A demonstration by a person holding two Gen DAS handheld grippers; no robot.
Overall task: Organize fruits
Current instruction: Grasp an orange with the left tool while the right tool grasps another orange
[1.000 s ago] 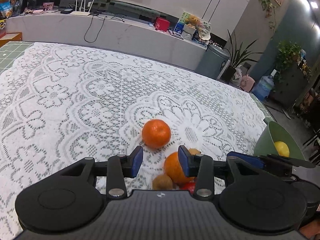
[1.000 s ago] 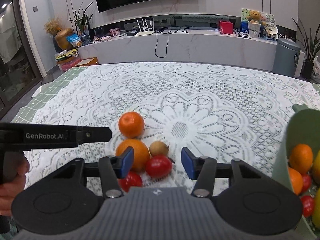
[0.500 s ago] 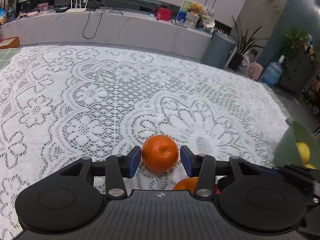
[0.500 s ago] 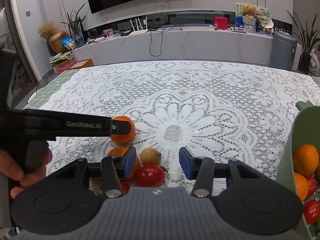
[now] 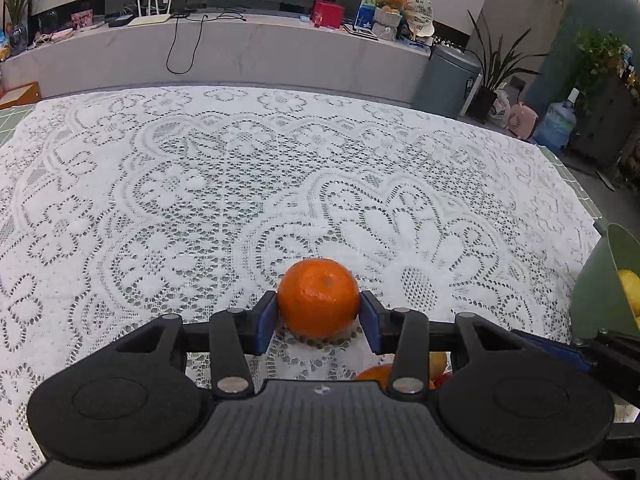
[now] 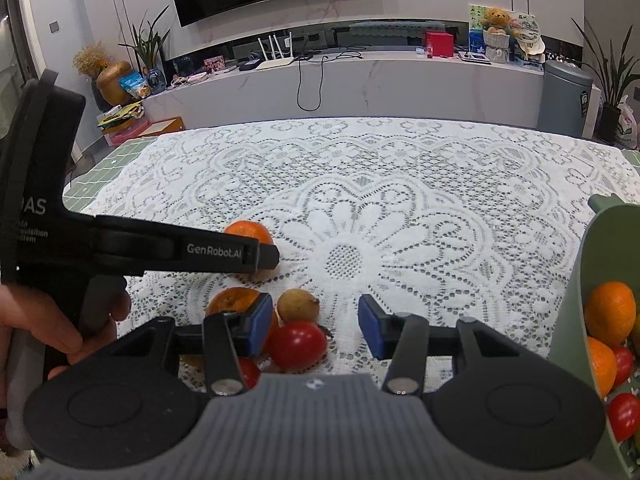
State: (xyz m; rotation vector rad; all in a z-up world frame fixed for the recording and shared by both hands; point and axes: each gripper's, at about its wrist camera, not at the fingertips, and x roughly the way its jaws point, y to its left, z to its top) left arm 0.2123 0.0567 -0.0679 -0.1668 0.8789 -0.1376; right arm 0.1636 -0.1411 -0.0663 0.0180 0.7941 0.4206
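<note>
A small orange [image 5: 319, 297] rests on the lace tablecloth, between the blue pads of my left gripper [image 5: 319, 317]; both pads touch its sides. It also shows in the right wrist view [image 6: 249, 233], partly behind the left gripper's finger. My right gripper [image 6: 315, 330] is open and empty, just above a red tomato [image 6: 297, 345], a brown kiwi-like fruit [image 6: 298, 305] and a bigger orange [image 6: 234, 302]. A green bowl [image 6: 576, 280] at the right holds oranges, tomatoes and a lemon.
The green bowl's rim [image 5: 596, 280] shows at the right edge in the left wrist view. A second tomato [image 6: 249, 372] lies partly hidden under the right gripper. The white lace cloth [image 5: 200, 184] stretches far ahead; a low marble console [image 6: 360, 80] stands beyond the table.
My left gripper moved forward and left from the fruit cluster to the small orange, and its pads closed in on it. My right gripper stayed open and crept slightly forward.
</note>
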